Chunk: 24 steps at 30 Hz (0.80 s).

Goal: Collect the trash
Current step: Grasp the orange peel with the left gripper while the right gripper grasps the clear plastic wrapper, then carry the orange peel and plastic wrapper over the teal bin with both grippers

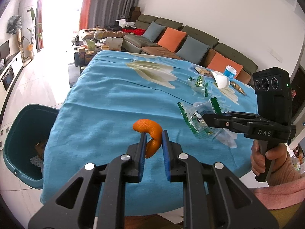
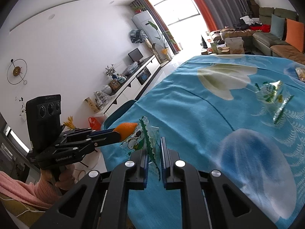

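Observation:
My left gripper (image 1: 154,134) is shut on a curled strip of orange peel (image 1: 150,133), held above the blue tablecloth (image 1: 106,103). To its right, my right gripper (image 1: 205,119) is shut on a clear snack wrapper with green zigzag edges (image 1: 194,118). In the right wrist view that wrapper (image 2: 146,139) sticks up between the blue pads of the right gripper (image 2: 154,143), and the left gripper (image 2: 122,133) shows at the left with the orange peel (image 2: 126,129) at its tip. A teal trash bin (image 1: 22,145) stands on the floor off the table's left edge.
More trash lies on the far right of the table: another clear wrapper (image 1: 198,82), a white paper cup on its side (image 1: 222,80), a blue tub (image 1: 230,72) and snack packets (image 1: 203,70). A second wrapper (image 2: 272,93) shows ahead. A sofa (image 1: 171,38) stands behind the table.

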Tool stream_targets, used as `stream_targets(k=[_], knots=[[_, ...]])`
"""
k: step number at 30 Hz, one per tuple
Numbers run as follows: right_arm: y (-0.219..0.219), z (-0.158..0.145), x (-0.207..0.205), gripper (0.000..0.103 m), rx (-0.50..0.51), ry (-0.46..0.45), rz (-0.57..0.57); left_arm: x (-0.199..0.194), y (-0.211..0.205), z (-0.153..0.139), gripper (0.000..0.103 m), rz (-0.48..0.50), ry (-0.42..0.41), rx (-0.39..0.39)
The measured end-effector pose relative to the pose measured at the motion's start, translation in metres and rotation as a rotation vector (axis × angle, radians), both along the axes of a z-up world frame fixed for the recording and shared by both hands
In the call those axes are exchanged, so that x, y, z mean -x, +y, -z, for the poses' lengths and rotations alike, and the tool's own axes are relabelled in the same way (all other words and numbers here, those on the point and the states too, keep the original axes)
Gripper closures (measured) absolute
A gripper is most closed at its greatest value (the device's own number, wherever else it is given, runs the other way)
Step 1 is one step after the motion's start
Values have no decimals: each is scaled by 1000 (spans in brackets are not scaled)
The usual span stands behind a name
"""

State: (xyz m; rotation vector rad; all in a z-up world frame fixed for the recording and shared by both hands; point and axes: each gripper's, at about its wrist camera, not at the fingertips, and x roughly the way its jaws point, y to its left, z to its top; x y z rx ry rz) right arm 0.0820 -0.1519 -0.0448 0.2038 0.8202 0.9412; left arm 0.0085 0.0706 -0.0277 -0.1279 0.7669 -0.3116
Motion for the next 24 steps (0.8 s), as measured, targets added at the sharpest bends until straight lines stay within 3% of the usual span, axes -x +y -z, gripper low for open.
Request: stream_targets(k=[24], knots=[[53,1,-22,93,-14,8,-79,7,36,-9,86,-89,-21,-9]])
